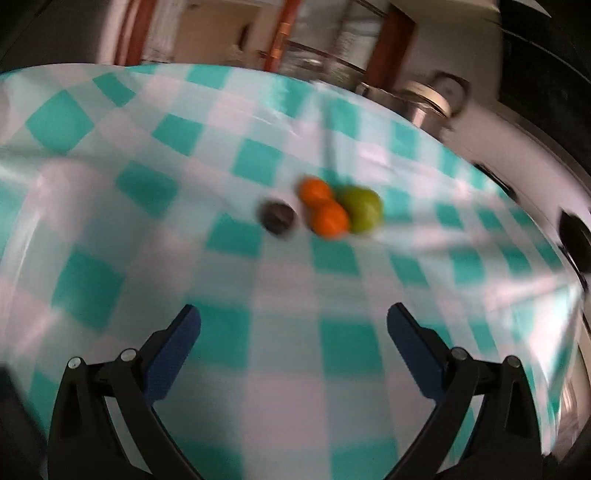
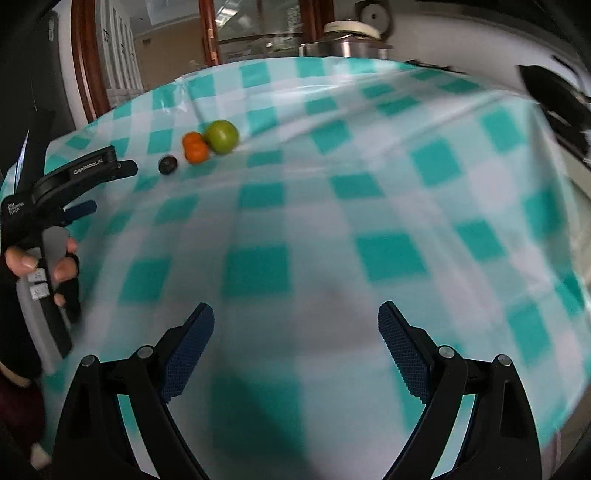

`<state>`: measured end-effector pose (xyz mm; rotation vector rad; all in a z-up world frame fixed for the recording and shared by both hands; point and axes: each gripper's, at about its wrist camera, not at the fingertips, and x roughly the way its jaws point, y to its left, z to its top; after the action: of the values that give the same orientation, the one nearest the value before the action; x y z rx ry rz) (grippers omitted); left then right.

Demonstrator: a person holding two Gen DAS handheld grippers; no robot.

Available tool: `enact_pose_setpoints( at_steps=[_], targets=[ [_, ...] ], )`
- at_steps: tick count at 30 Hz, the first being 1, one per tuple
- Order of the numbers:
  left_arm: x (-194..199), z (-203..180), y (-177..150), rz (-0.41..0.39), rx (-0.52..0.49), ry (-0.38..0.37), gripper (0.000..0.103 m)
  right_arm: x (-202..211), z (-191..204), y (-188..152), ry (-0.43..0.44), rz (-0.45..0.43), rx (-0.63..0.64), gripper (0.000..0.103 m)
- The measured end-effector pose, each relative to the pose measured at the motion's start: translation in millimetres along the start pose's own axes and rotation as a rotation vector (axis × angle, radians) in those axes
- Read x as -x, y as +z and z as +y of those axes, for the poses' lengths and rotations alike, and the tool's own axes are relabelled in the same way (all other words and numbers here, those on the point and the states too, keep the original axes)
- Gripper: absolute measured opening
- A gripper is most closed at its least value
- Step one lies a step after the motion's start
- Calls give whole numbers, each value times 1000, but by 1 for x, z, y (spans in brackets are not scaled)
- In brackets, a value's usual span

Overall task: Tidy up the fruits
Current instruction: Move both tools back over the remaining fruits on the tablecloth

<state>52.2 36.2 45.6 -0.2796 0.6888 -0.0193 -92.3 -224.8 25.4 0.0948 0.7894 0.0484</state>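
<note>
Blue ribbed pads of right gripper (image 2: pixel 296 317) sit closest to lens, jaws spread wide, nothing between, just teal-white checked tablecloth (image 2: pixel 388 192) below. Gripper tilts down toward cloth, well short of fruit.

Left gripper (image 1: pixel 294 321) same deal in own wrist view: jaws wide apart, empty, angled down at cloth, frame blurred. In right wrist view left tool (image 2: pixel 79 173) shows at left edge, held above cloth, black body, one blue finger (image 2: pixel 82 208) poking out to the right. Person's left hand (image 2: pixel 44 266) wraps the grey handle, fingerless dark glove, thumb on the side, fingers curled round the front.

Fruit cluster sits on cloth, far side from both tools, nr a crease. Green apple (image 2: pixel 221 136) touching two oranges; front orange (image 2: pixel 195 151), rear orange (image 2: pixel 192 139) partly hidden behind it. Dark round fruit (image 2: pixel 168 164) just beside oranges, small gap, can't ID type. Row runs dark fruit, oranges, apple, left to right in both views.

Bkgd: metal pot w/ lid (image 2: pixel 349 37) past table edge, wood-framed glass door (image 2: pixel 255 26).
</note>
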Motion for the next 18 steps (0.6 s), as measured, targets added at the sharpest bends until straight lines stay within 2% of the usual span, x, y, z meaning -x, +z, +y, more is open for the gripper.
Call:
enact_pose_setpoints(
  at_steps=[3,7,12,14,18],
  targets=[
    [-25,2,20,-10,14,12,101,-35,17,35,38,-15,-25,88],
    [-51,16,41,-24,93,8,101,-73,35,73,78,-29,-45,88],
    [-69,34,37,-17,130,35,101,-113,53,111,90,-35,-39,88],
    [-67,40,37,-29,158,-18,101,-131,61,129,85,-35,-26,88],
    [-76,38,38,0,143,-31,101,-161,77,156,39,-16,64,88]
  ],
)
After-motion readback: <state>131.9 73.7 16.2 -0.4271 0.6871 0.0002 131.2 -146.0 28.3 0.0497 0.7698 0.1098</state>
